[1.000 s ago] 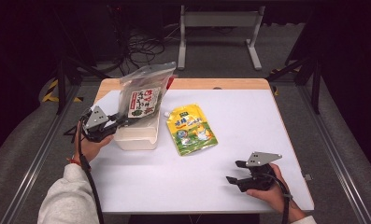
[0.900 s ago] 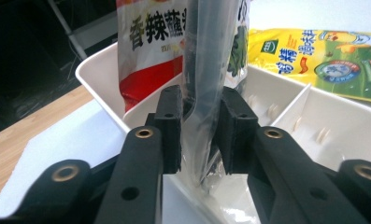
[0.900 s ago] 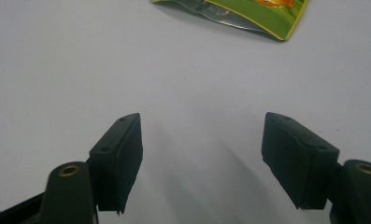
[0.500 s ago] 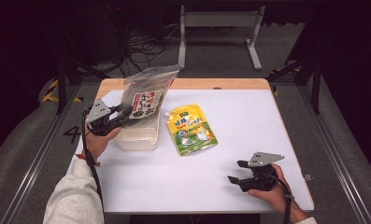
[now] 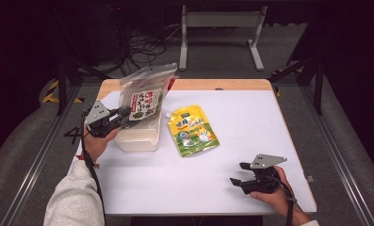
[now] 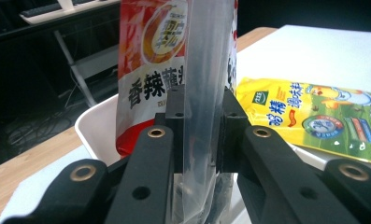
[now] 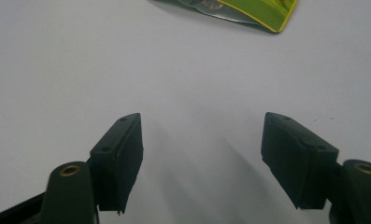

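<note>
Clear plastic is what my left gripper (image 5: 121, 114) has hold of: its jaws are pinched tight on the transparent edge of the red-and-white snack bag (image 5: 145, 96), left of centre in the high view. The bag stands nearly upright, tilted a little toward the top of the frame, with its lower end down inside the white bin (image 5: 138, 137). In the left gripper view the pads (image 6: 176, 126) clamp only a thin film strip, with the red printed panel (image 6: 143, 74) rising behind it.

That thin grip is my main worry. Film this slick could slide out between the pads if I tug sideways, and the bag would flop over the bin wall or onto the yellow-green pouch (image 5: 192, 129), which lies flat on the white table (image 5: 250, 117) just right of the bin. I also judge the bag top-heavy where it stands; if I let go while it leans, it may tip out rather than settle. Dragging it could shift the light bin too, since nothing steadies it.

My right gripper (image 5: 241, 181) rests low at the lower right of the frame, jaws spread wide over bare table and holding nothing, well apart from everything. Its own view catches just a corner of the pouch (image 7: 248, 11) at the top edge.
</note>
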Action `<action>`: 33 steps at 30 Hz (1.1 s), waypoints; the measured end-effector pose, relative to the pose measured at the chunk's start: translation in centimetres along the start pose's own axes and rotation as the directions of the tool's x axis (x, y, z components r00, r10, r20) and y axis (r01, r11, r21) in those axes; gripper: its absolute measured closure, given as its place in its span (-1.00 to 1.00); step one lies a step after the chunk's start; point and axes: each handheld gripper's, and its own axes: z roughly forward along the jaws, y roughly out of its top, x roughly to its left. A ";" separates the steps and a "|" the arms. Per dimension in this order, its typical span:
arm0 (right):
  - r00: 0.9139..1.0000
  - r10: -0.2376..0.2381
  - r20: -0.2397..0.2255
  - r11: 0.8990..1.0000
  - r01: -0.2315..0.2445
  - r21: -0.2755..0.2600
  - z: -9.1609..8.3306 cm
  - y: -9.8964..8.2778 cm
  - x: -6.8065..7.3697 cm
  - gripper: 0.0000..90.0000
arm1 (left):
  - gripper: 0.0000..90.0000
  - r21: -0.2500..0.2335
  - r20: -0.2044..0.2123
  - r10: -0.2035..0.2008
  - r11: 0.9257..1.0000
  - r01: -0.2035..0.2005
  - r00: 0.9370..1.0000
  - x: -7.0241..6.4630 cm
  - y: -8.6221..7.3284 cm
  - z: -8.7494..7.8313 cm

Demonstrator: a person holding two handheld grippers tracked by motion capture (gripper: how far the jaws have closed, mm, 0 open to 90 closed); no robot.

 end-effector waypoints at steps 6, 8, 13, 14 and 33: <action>1.000 0.014 0.020 1.000 -0.014 -0.025 0.1 0.4 -0.3 -0.27 | 0.69 -0.023 0.013 -0.058 0.998 0.058 0.998 -0.1 0.0 -0.1; 1.000 0.019 0.024 0.999 -0.018 -0.036 0.3 0.7 -0.5 -0.22 | 0.61 -0.017 0.003 -0.057 0.998 0.057 0.998 -0.4 0.1 0.0; 0.999 0.007 0.044 0.999 -0.005 -0.052 1.0 1.6 -0.7 -0.12 | 0.41 -0.025 -0.014 -0.069 0.997 0.068 0.998 -0.7 0.3 -0.5; 0.999 0.004 0.047 0.999 -0.002 -0.051 1.1 1.7 -0.8 -0.10 | 0.36 -0.032 -0.017 -0.074 0.997 0.074 0.997 -0.7 0.4 -0.7; 0.991 -0.025 0.129 0.998 0.033 -0.060 2.7 3.6 -2.4 0.11 | 0.02 -0.015 -0.070 -0.023 1.000 0.022 0.997 -4.4 1.2 -6.1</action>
